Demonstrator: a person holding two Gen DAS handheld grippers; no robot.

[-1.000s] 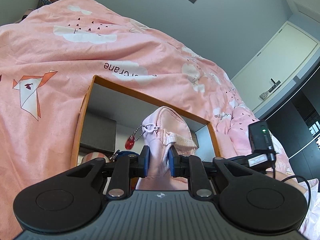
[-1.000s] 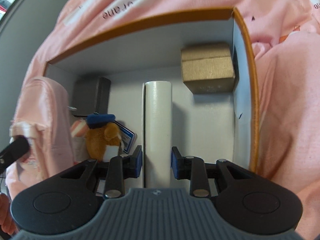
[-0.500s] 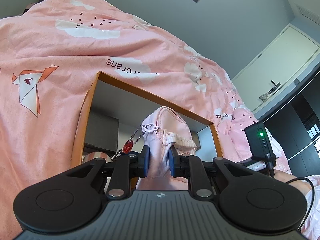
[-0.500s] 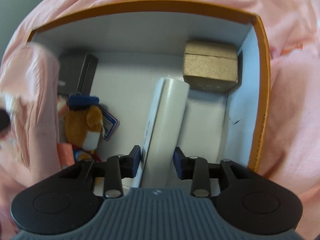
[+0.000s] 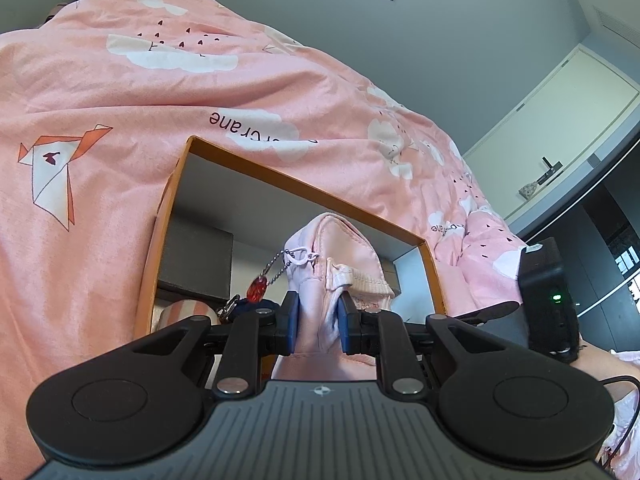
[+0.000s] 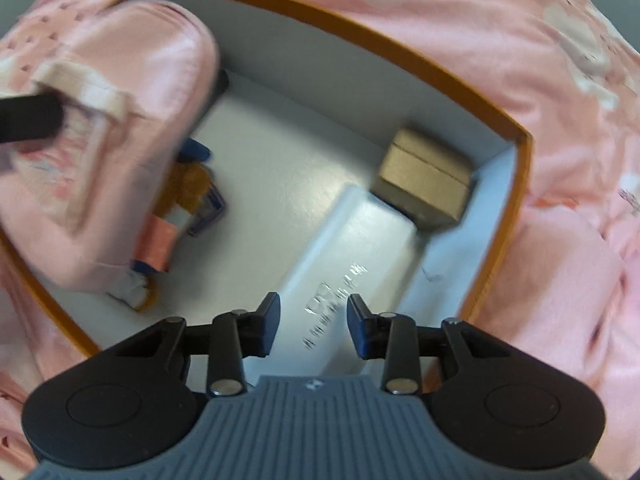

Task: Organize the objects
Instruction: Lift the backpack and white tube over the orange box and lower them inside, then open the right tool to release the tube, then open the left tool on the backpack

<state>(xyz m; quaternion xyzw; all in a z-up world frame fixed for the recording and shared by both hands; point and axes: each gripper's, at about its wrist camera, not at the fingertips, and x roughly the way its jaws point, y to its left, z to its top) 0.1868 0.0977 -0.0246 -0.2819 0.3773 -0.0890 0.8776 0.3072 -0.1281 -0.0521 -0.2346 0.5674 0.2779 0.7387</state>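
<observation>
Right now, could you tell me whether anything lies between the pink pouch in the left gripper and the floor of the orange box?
Yes. Under the pink pouch, a plush toy and some small items cover that side of the orange box. The white box lies diagonally across the middle towards the brown box; bare floor shows only between them.

My left gripper is clamped on the pink pouch, holding it upright over the orange-rimmed box on the pink bedspread. A red charm dangles from the pouch's zipper chain. A dark box sits inside.
</observation>
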